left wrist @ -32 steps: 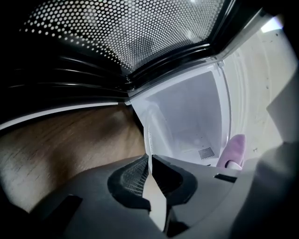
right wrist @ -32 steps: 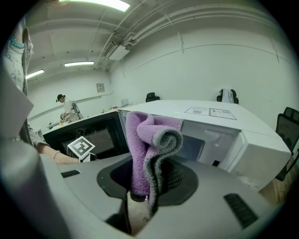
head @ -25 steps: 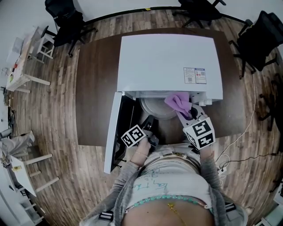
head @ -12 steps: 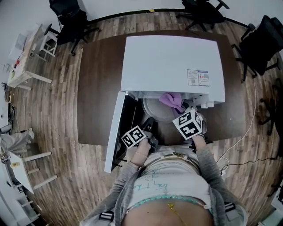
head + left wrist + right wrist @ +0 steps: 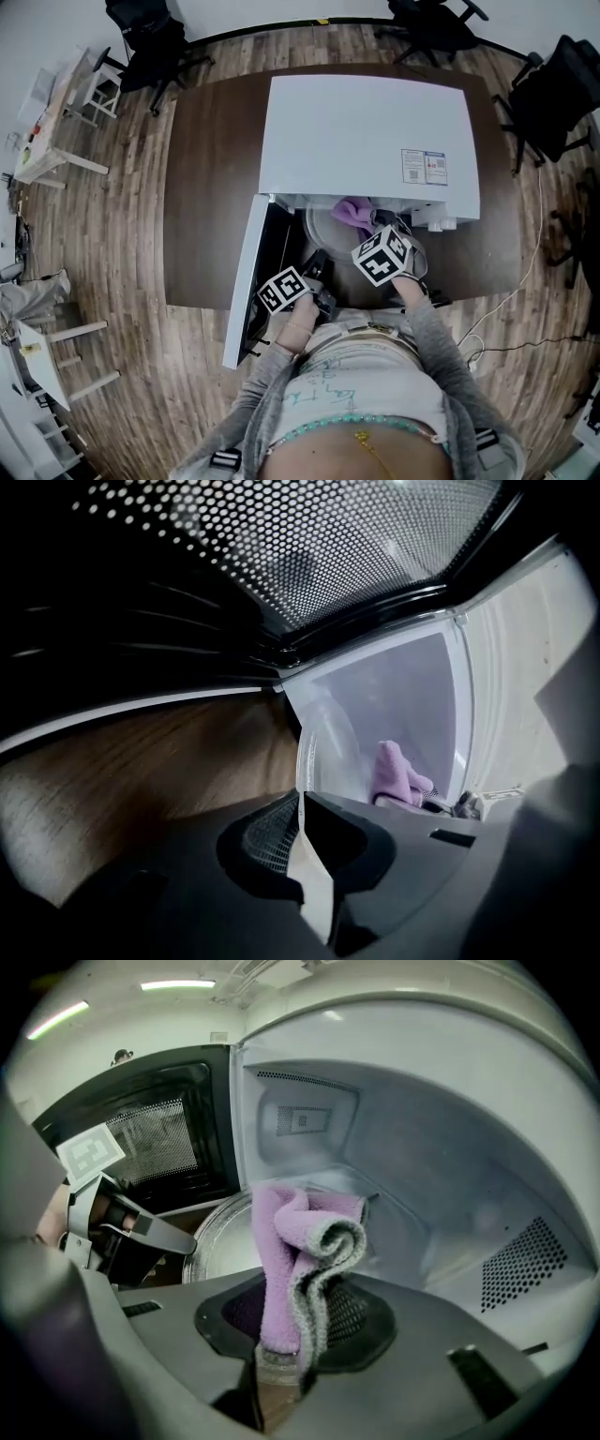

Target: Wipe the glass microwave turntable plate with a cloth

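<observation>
The glass turntable plate (image 5: 323,232) lies at the mouth of the open white microwave (image 5: 366,131). My left gripper (image 5: 317,267) is shut on the plate's near rim; in the left gripper view the plate (image 5: 323,752) runs edge-on between the jaws (image 5: 302,827). My right gripper (image 5: 372,228) is shut on a folded purple cloth (image 5: 353,211) and points steeply down over the plate's right part. In the right gripper view the cloth (image 5: 295,1241) stands up out of the jaws (image 5: 291,1335) with the plate (image 5: 220,1237) just beyond. I cannot tell whether the cloth touches the glass.
The microwave door (image 5: 246,281) hangs open at the left, its perforated window (image 5: 309,546) close above my left gripper. The dark brown table (image 5: 202,187) carries the microwave. The cavity's walls (image 5: 450,1176) close in around the right gripper. Office chairs (image 5: 141,37) stand round the table.
My right gripper has come down and to the left with the cloth, from the microwave's right front to over the plate. The left gripper has kept its hold and place.
</observation>
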A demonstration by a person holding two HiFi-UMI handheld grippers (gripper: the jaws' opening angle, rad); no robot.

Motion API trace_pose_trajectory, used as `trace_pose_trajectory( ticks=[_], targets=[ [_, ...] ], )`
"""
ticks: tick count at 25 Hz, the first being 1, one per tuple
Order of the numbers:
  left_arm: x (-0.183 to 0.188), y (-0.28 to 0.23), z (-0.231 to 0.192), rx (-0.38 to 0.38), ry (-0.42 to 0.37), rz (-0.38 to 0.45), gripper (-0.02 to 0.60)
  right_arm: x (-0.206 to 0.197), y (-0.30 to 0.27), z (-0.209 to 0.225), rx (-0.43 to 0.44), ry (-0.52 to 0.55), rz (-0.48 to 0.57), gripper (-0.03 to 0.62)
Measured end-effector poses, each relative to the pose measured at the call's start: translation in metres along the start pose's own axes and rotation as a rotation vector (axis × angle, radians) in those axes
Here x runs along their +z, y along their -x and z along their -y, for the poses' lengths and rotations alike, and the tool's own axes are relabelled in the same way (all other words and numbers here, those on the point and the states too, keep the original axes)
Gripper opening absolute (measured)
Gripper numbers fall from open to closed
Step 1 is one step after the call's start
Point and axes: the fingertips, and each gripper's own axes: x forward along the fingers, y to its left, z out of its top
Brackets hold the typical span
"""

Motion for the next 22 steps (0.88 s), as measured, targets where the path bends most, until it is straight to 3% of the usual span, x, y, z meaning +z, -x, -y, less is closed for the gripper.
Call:
trace_pose_trajectory(
  ticks=[6,15,22],
  targets=[
    [0.002,-0.004,0.0,0.003,-0.004,-0.005,0.026,-0.011,-0.021,0.0,-0.023,0.046,-0.067,0.115],
    [0.002,-0.004,0.001,0.006,-0.022,-0.02,0.026,0.001,-0.035,0.0,-0.079,0.12,-0.049,0.115],
    [0.004,-0.005,0.0,0.002,-0.019,-0.012,0.026,0.001,-0.038,0.002,-0.073,0.085,-0.031,0.115]
  ],
)
